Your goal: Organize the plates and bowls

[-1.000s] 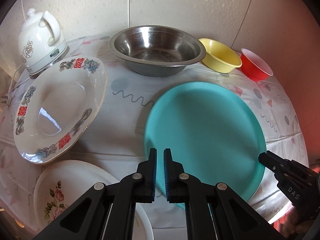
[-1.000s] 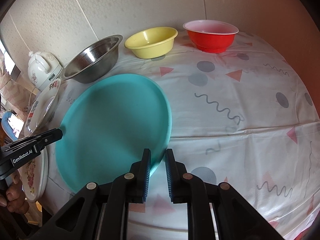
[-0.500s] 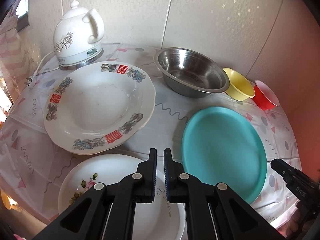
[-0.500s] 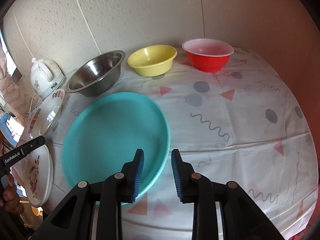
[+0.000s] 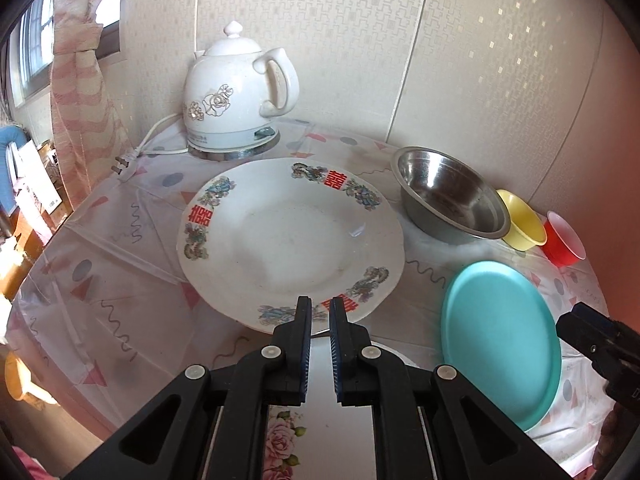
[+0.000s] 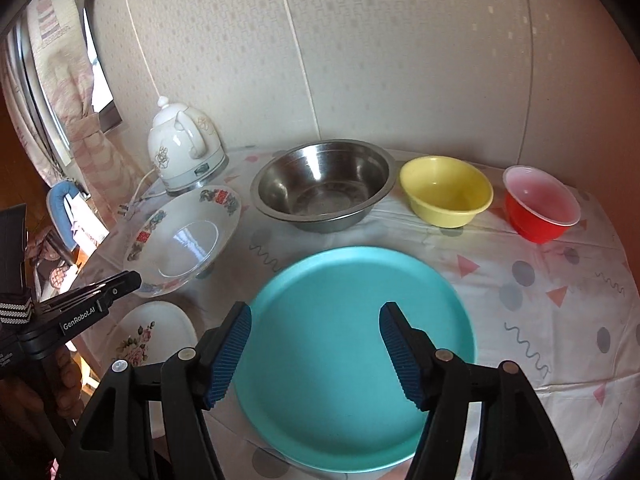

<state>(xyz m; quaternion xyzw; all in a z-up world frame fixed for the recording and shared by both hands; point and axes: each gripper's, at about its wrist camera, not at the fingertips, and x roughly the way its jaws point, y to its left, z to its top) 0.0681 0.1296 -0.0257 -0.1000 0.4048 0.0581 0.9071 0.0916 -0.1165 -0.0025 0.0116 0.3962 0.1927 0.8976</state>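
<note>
A teal plate [image 6: 352,352] lies on the table in front of my right gripper [image 6: 315,314], which is open and empty just above its near part. A deep white plate with red characters [image 5: 290,240] lies left of it; it also shows in the right wrist view [image 6: 182,240]. A white rose plate [image 5: 320,420] lies under my left gripper [image 5: 319,304], whose jaws stand nearly closed and empty at the deep plate's near rim. A steel bowl [image 6: 322,188], a yellow bowl [image 6: 446,190] and a red bowl [image 6: 540,206] stand in a row at the back.
A white electric kettle [image 5: 236,96] with its cord and plug [image 5: 126,162] stands at the back left by the wall. A curtain [image 5: 84,80] hangs at the left. The patterned tablecloth [image 6: 560,320] falls off at the near and left table edges.
My right gripper has opened wide and drawn back over the teal plate. My left gripper has swung left from the teal plate to the deep white plate's rim and stays nearly closed.
</note>
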